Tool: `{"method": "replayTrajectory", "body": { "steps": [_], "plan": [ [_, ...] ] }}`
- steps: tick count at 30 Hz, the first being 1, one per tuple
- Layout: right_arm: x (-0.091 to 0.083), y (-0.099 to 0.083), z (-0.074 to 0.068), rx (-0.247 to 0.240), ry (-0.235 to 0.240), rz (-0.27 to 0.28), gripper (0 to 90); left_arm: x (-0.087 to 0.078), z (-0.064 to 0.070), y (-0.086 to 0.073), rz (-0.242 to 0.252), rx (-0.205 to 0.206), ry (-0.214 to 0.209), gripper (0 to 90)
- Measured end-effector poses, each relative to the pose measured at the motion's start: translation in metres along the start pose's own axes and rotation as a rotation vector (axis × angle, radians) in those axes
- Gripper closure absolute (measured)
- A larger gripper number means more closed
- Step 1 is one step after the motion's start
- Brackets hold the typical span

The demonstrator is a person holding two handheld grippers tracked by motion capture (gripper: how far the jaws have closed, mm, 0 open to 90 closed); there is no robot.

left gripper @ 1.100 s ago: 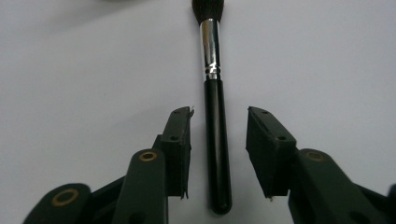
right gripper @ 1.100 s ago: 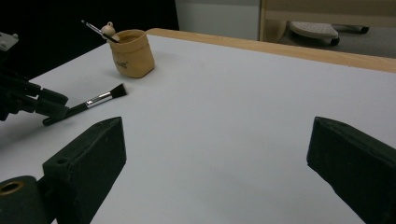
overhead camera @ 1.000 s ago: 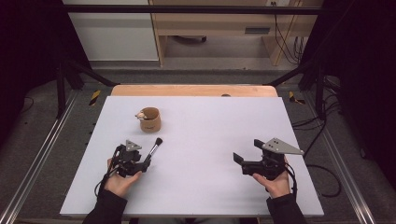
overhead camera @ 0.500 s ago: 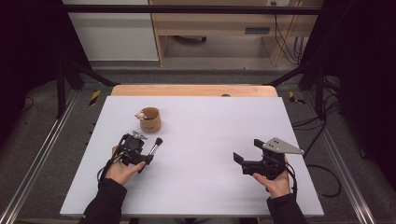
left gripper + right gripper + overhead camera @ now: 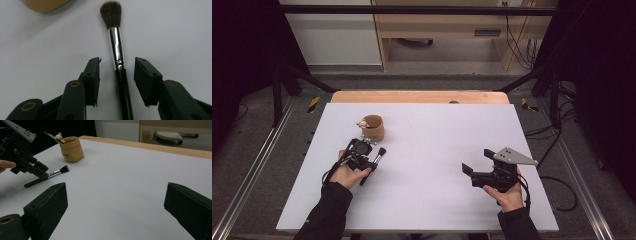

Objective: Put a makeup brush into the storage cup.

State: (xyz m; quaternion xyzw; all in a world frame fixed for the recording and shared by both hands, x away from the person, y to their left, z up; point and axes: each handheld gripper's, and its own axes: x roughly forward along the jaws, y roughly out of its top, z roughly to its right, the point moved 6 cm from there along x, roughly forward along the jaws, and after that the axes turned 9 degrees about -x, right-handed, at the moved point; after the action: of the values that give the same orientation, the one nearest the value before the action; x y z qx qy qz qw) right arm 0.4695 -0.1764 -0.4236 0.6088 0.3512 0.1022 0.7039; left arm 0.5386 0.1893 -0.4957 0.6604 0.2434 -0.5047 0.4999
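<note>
White table [image 5: 422, 200] carries a brush [image 5: 117, 55] lying flat just before a tan cup [image 5: 373, 127]. Left gripper [image 5: 117, 75] straddles the brush handle, jaws apart and not touching it. Right gripper [image 5: 468, 170], well apart, has its jaws spread wide over bare table.

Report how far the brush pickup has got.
Done: the left gripper is lined up over the makeup brush, its fingers on either side of the handle. In hand: the fingers are open and not touching the brush, which lies flat on the white table. Left: closing, lifting, and probably placing it in the tan cup. The right gripper waits open, holding nothing.
</note>
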Motion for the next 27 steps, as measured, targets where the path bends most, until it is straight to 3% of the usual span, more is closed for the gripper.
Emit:
{"method": "replayTrajectory", "body": {
  "steps": [6,15,18,27],
  "plan": [
    [0.0006,-0.0004,-0.0003,-0.001,0.001,-0.004,5.6,0.0067,-0.0009,-0.0046,-0.038,0.008,-0.005,63.4],
    [0.0014,-0.0006,-0.0009,-0.005,0.003,-0.006,5.6,0.0069,0.0016,-0.0036,-0.056,-0.006,-0.028,73.5],
    [0.0013,-0.0003,-0.0011,-0.003,0.004,-0.004,5.6,0.007,0.0019,-0.0033,-0.067,-0.028,-0.036,74.7],
    [0.0012,-0.0002,-0.0014,-0.004,0.006,-0.005,5.6,0.0075,0.002,-0.0021,-0.077,-0.022,-0.029,78.3]
  ]
}}
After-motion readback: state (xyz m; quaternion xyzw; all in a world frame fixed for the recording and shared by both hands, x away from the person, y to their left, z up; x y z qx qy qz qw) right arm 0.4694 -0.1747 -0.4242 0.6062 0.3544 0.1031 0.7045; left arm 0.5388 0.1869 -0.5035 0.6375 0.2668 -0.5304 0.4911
